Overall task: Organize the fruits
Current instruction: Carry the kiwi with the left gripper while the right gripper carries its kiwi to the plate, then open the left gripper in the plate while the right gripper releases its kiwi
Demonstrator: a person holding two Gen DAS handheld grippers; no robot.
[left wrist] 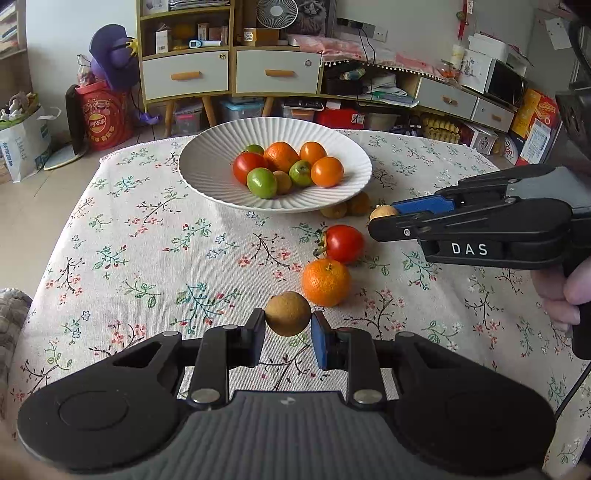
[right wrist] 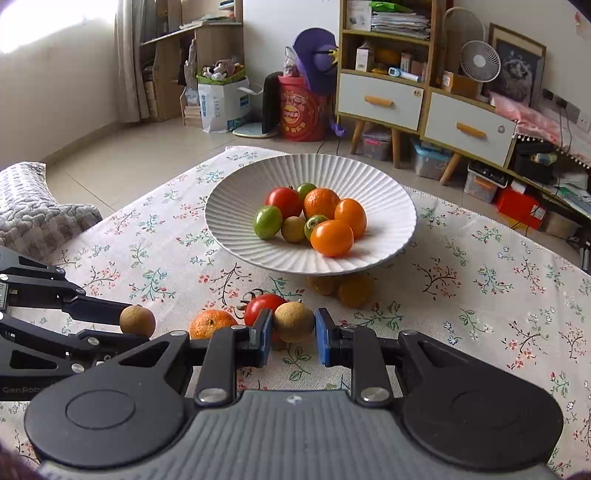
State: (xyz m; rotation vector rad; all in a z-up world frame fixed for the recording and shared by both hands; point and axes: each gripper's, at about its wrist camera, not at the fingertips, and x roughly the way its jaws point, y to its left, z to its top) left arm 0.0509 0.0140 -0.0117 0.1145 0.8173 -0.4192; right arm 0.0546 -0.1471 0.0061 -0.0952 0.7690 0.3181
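Floral tablecloth (left wrist: 155, 236) covers the work surface; behind it stand a cabinet with white drawers (left wrist: 229, 72), a small fan (left wrist: 277, 13) and a red bucket (left wrist: 107, 112) on the tiled floor.

White ribbed bowl (left wrist: 207, 173) sits near the far middle of the cloth. Contents: a red tomato (left wrist: 248, 165), three orange fruits, three green fruits and one small brown fruit, all bunched together on the bowl's floor.

Your left gripper (left wrist: 288, 326) is clamped on a longan (left wrist: 288, 313); both pads press its sides and it hangs clear above the cloth, near edge of the table.

Your right gripper (right wrist: 293, 334) is likewise pinched on a second longan (right wrist: 293, 320). From the left wrist view that gripper enters from the right side, your hand (left wrist: 561, 295) around its handle, with the brown fruit at its tip, just off the bowl's right rim.

Loose on the cloth, between bowl and grippers: a stemmed tomato (left wrist: 343, 243) and a mandarin (left wrist: 325, 282), just beside one another; whether they touch cannot be told. Two more brown fruits (left wrist: 345, 208) lie tucked under the bowl's near edge, partly shaded by the rim.

Grey knitted cushion (right wrist: 33, 210) shows at the table's left edge in the right wrist view.
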